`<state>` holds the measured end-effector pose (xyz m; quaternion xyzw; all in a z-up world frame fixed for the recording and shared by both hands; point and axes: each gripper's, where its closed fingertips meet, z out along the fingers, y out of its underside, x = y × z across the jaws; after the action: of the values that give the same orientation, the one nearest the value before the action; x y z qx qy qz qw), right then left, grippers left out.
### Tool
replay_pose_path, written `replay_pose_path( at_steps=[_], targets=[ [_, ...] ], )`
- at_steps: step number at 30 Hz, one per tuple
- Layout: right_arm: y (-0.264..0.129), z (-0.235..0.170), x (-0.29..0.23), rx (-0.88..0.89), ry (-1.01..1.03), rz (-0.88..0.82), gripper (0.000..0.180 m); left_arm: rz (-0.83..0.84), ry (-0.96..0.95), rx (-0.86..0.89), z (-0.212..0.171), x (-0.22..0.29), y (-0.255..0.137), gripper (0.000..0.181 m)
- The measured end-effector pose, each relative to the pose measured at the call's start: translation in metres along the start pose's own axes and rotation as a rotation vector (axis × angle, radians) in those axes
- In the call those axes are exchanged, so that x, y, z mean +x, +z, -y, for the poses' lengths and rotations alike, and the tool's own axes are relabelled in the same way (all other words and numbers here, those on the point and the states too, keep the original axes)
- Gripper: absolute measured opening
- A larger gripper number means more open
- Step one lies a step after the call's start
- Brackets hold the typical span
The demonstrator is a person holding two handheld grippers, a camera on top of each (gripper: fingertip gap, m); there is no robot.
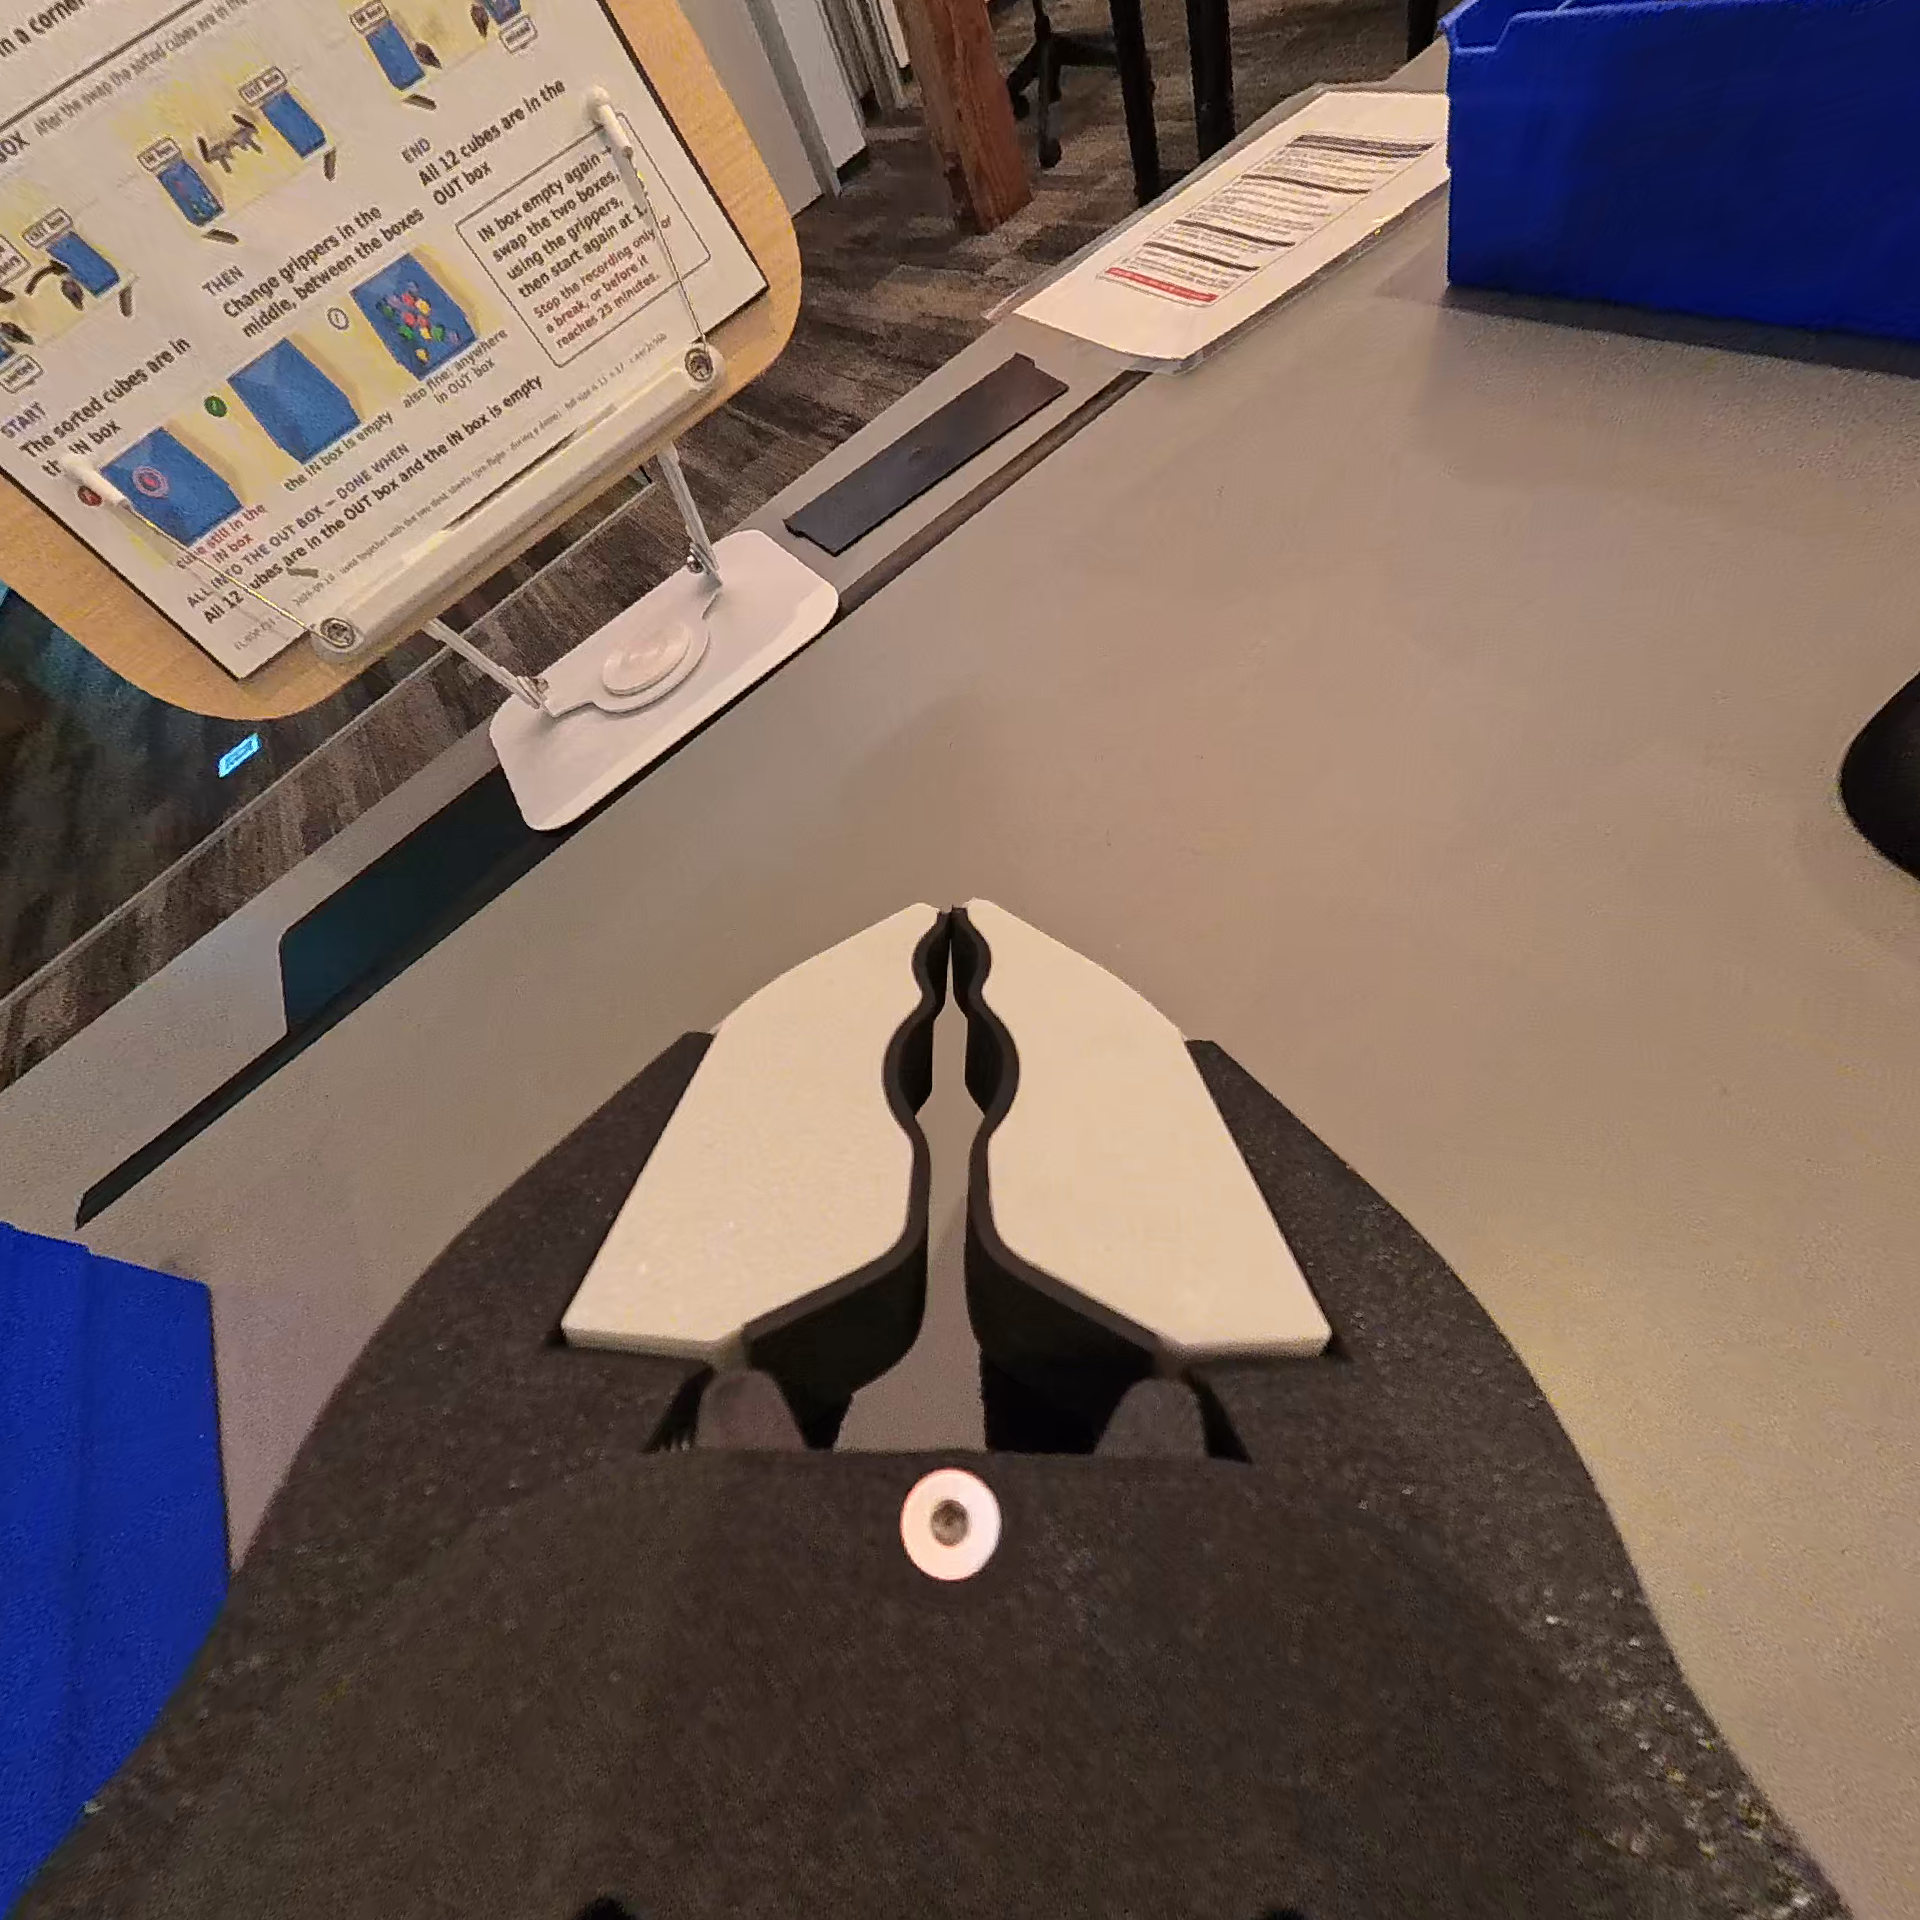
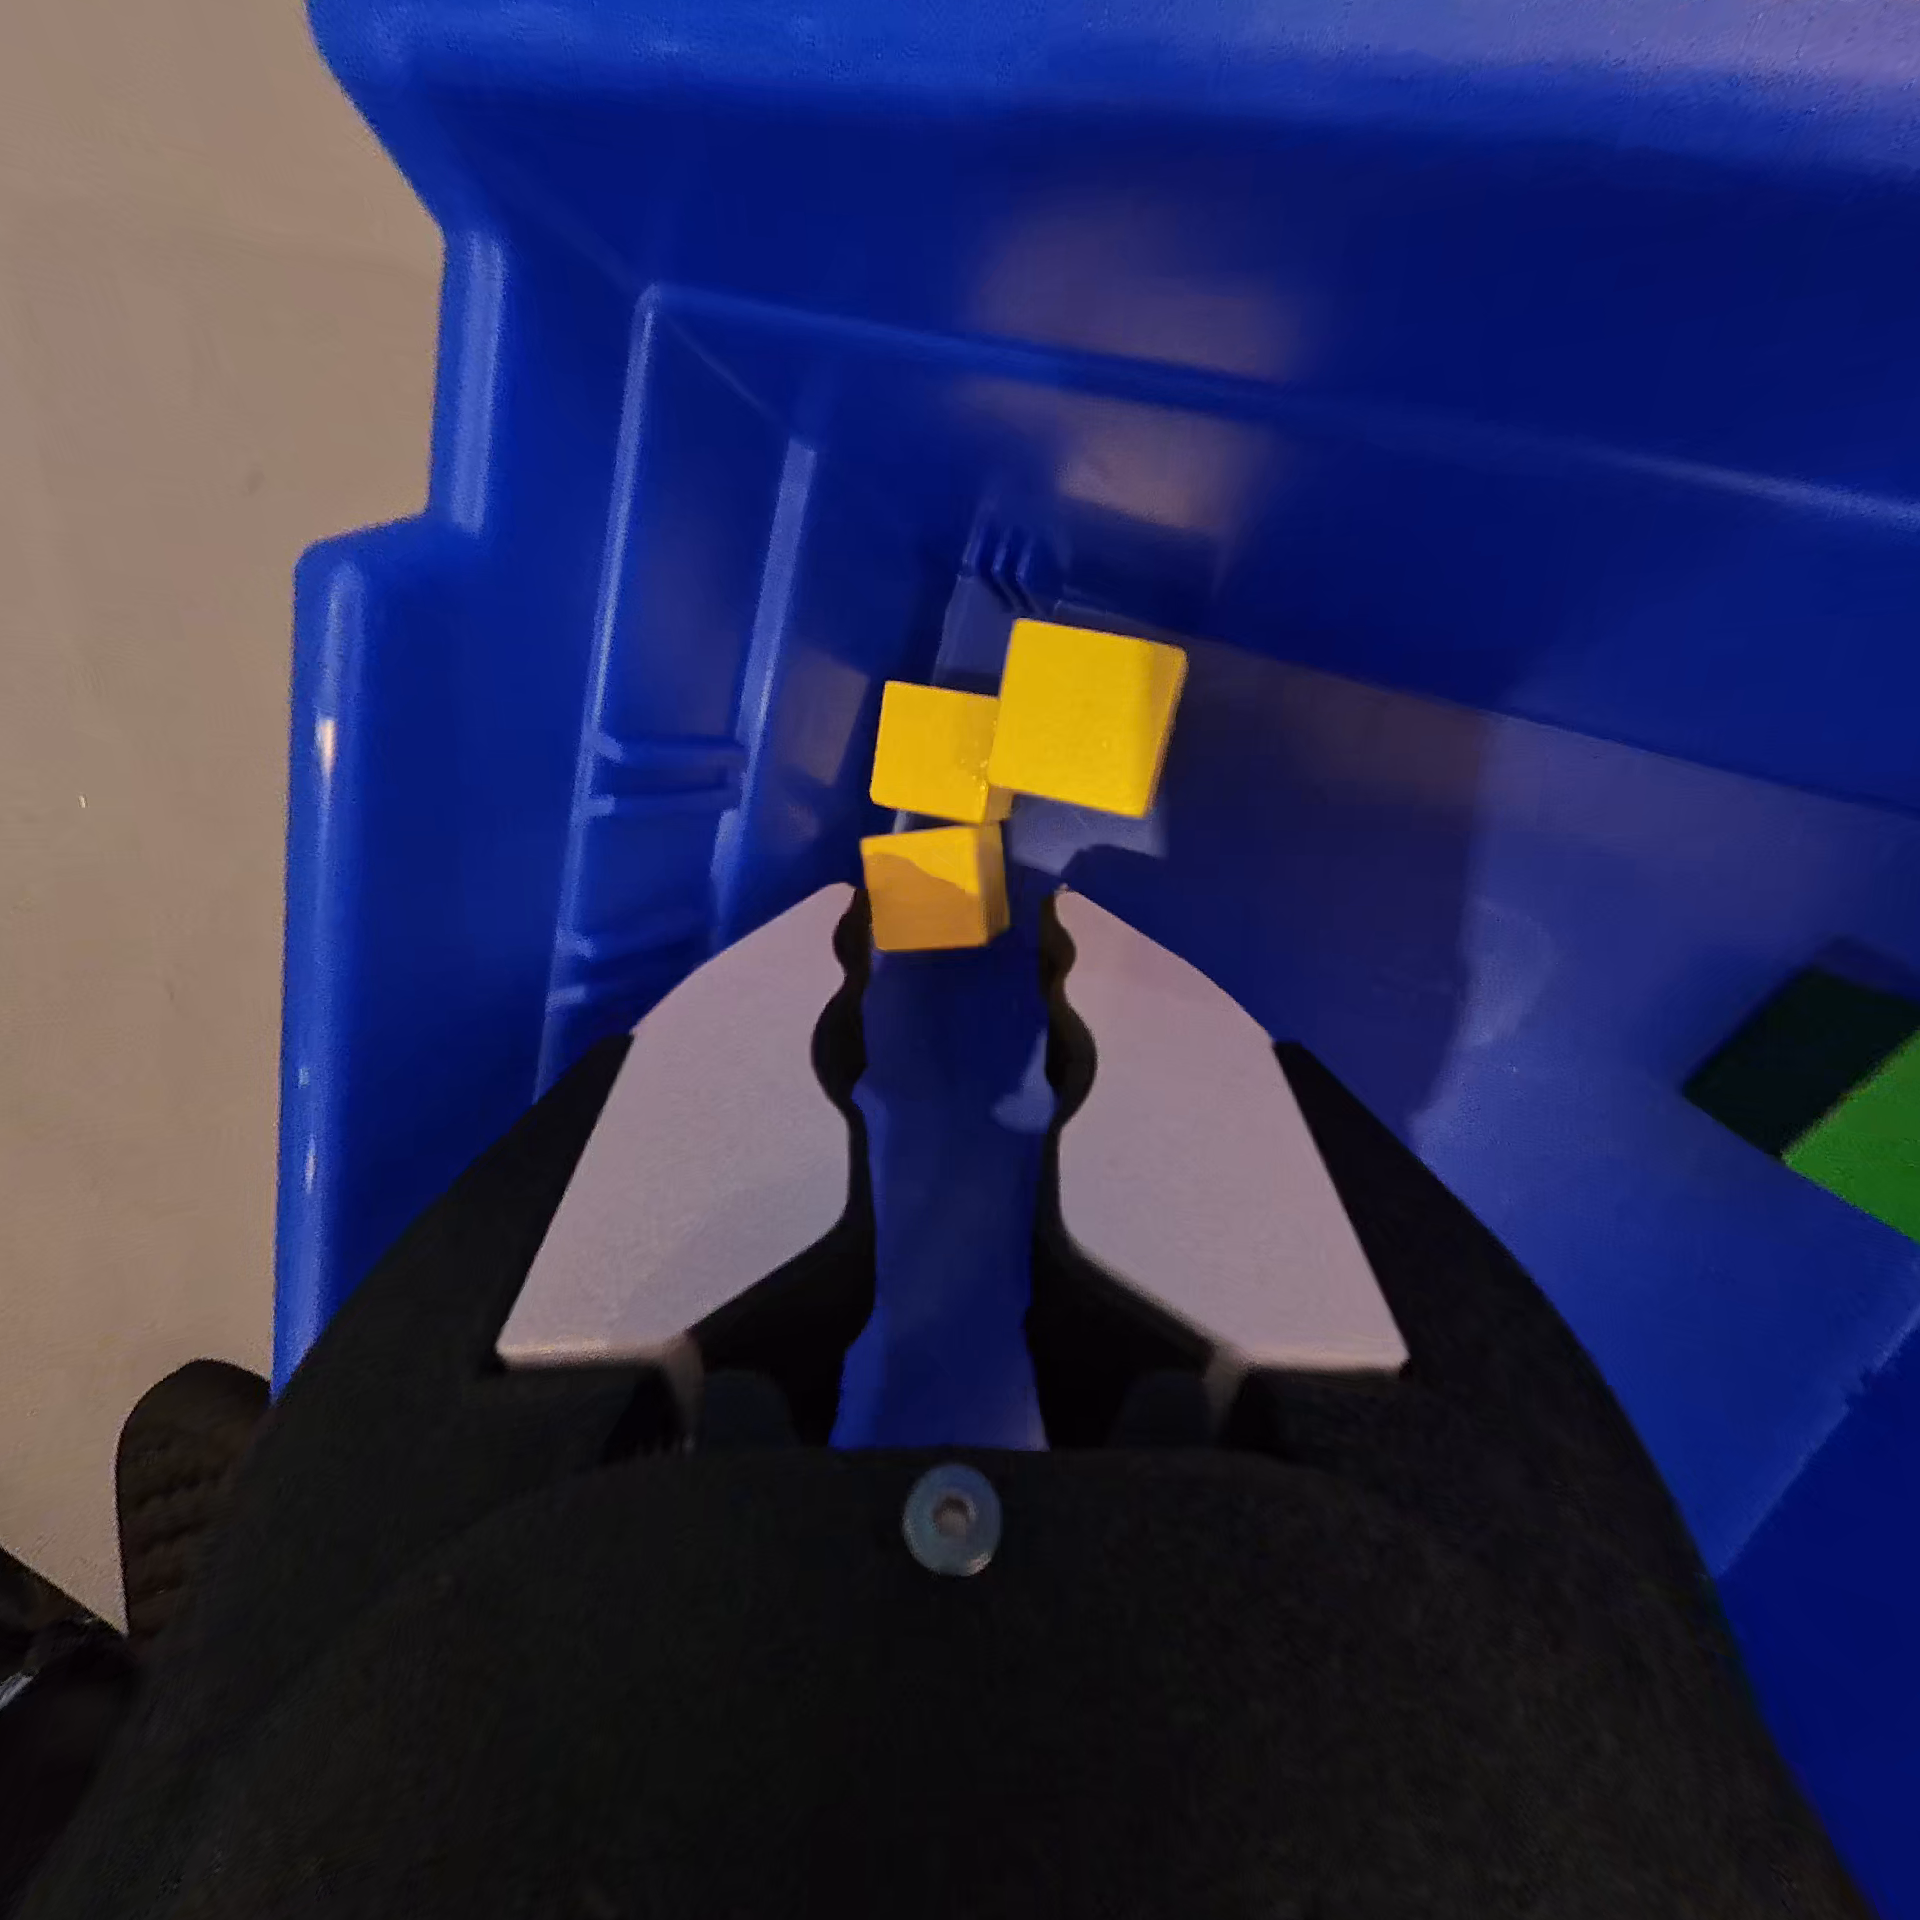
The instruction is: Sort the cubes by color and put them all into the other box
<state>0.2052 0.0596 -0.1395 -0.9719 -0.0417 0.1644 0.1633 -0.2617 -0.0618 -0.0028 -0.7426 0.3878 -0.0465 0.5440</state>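
Trouble, as I judge it, sits at the tips of my right gripper [image 2: 951, 899], which hangs inside the blue bin [image 2: 1351, 260] with its jaws spread and nothing clamped. 3 yellow cubes are bunched in the bin's far corner: the nearest yellow cube [image 2: 930, 891] lies tilted against my left fingertip and is not squeezed, the middle yellow cube [image 2: 935, 750] sits just behind it, and the largest-looking yellow cube [image 2: 1086, 719] touches that one. A green cube [image 2: 1860, 1132] shows at the right edge, well apart from the yellows. If I pull out carelessly, the finger could drag the tilted cube away from its color group; if I close now, I could pinch it by a corner and flick it. The bin wall beside my left finger leaves little room, so a sideways swing could knock the bin. My left gripper [image 1: 953, 914] rests over the grey table [image 1: 1351, 727] with its tips pressed together on nothing, between a blue box corner [image 1: 94, 1455] and another blue bin [image 1: 1683, 156]; I see little risk there.
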Motion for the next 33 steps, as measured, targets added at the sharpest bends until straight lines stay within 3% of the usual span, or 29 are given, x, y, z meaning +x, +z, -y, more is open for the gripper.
replay_pose_path(
  at_steps=[3, 8, 13, 16, 19, 24, 28, 33],
  targets=[
    [-0.025, 0.0, -0.002, 0.064, -0.005, 0.02, 0.033, 0.011, 0.002, 0.01, -0.001, -0.006, -0.005, 0.0],
    [-0.11, 0.023, -0.038, 0.389, 0.05, 0.137, 0.038, 0.045, -0.068, 0.048, -0.005, -0.027, -0.014, 0.0],
    [-0.211, 0.023, -0.105, 0.767, 0.061, 0.161, 0.033, 0.131, -0.081, 0.066, -0.013, -0.054, -0.027, 0.0],
    [-0.242, 0.012, -0.17, 0.909, -0.033, 0.217, 0.033, 0.23, -0.066, 0.047, -0.021, -0.085, -0.045, 0.0],
    [-0.238, 0.014, -0.227, 0.915, -0.144, 0.286, 0.037, 0.358, -0.07, 0.019, -0.027, -0.133, -0.076, 0.0],
    [-0.183, 0.027, -0.275, 0.728, -0.32, 0.309, 0.038, 0.527, -0.086, -0.145, -0.069, -0.228, -0.135, 0.003],
    [-0.149, 0.034, -0.278, 0.601, -0.36, 0.233, 0.039, 0.54, -0.136, -0.372, -0.134, -0.289, -0.158, 0.018],
    [-0.142, 0.037, -0.292, 0.59, -0.408, 0.233, 0.039, 0.402, -0.285, -0.628, -0.223, -0.321, -0.142, 0.031]
  ],
)
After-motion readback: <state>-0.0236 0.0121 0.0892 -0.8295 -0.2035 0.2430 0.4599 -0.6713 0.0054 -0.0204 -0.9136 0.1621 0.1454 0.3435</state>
